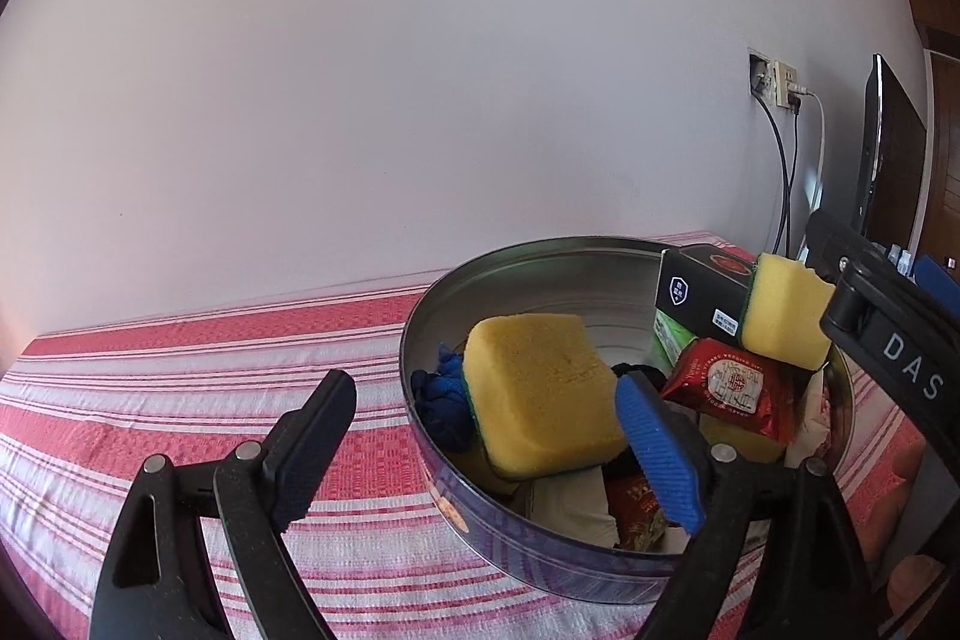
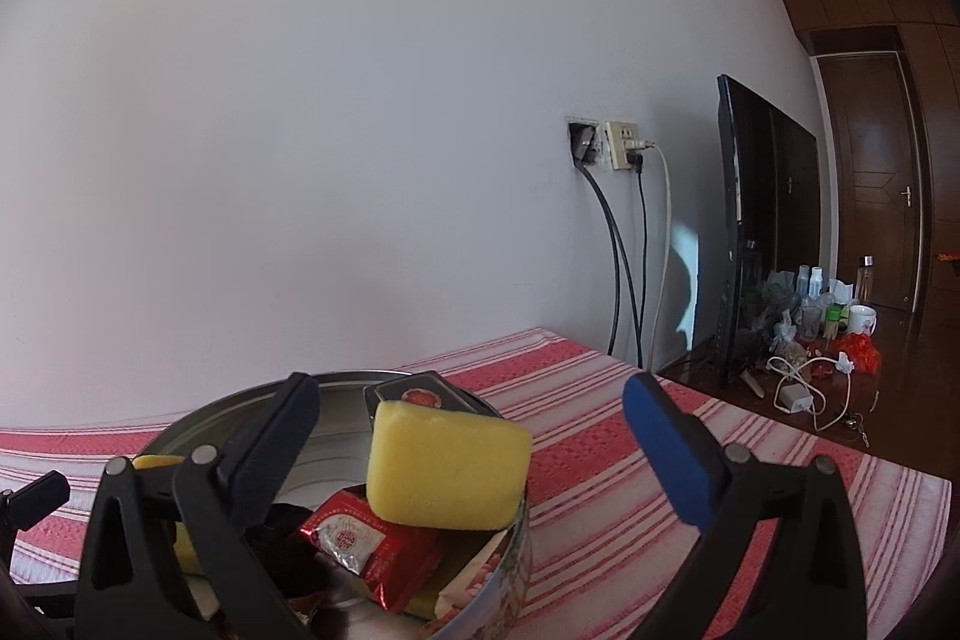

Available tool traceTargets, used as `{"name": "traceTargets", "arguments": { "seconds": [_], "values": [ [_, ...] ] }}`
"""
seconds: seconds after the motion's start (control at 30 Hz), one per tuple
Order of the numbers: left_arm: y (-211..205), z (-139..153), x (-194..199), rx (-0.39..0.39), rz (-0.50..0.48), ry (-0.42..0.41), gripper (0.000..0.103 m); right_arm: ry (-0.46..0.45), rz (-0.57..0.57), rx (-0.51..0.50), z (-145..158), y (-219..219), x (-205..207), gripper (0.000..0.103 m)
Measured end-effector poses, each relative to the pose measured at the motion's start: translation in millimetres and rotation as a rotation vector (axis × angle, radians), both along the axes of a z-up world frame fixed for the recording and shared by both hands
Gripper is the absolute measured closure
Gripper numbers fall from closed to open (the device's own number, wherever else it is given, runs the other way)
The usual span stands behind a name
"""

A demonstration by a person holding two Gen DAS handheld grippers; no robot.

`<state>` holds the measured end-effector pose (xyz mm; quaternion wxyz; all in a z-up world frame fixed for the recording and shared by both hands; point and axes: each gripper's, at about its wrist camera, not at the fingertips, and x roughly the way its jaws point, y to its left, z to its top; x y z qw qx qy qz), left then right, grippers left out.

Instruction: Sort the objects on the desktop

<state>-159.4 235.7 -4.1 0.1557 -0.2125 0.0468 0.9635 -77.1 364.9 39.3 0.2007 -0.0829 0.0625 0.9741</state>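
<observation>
Left wrist view: round metal tin (image 1: 540, 274), smooth-walled, on the striped woven cloth (image 1: 180, 388) of the tabletop, packed with porous yellow sponge blocks (image 1: 540, 394), a crinkly red foil packet (image 1: 726, 388), a black carton (image 1: 702, 292). Left gripper (image 1: 480, 448) jaws spread, pinching nothing. Right gripper (image 2: 480, 454) jaws spread wide around a sponge (image 2: 444, 466), pads apart from it.
</observation>
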Motion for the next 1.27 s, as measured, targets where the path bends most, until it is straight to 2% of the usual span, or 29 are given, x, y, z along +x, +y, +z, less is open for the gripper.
{"name": "traceTargets", "arguments": {
  "seconds": [0.3, 0.6, 0.7, 0.8, 0.9, 1.0, 1.27],
  "values": [
    [-12, 2, 8, 0.031, 0.017, -0.007, 0.01, 0.0, -0.029, 0.004, -1, -10, 21, 0.0],
    [-28, 1, 22, 0.037, 0.012, -0.004, 0.01, -0.037, -0.034, -0.043, -4, -16, 38, 0.0],
    [-34, 1, 26, 0.029, 0.023, -0.005, 0.01, -0.039, -0.048, -0.071, -4, -20, 52, 0.0],
    [-38, 2, 27, 0.031, -0.013, -0.028, 0.01, -0.004, -0.073, -0.098, -4, -24, 71, 0.0],
    [-38, 5, 35, 0.006, -0.055, 0.013, 0.01, 0.015, -0.078, -0.151, -5, -23, 87, 0.0],
    [-37, 7, 39, -0.007, -0.06, 0.016, 0.01, 0.027, -0.088, -0.213, -7, -18, 96, 0.0],
    [-47, 12, 43, 0.017, -0.055, 0.011, 0.01, -0.022, -0.115, -0.281, -13, -17, 103, 0.0]
  ]
}}
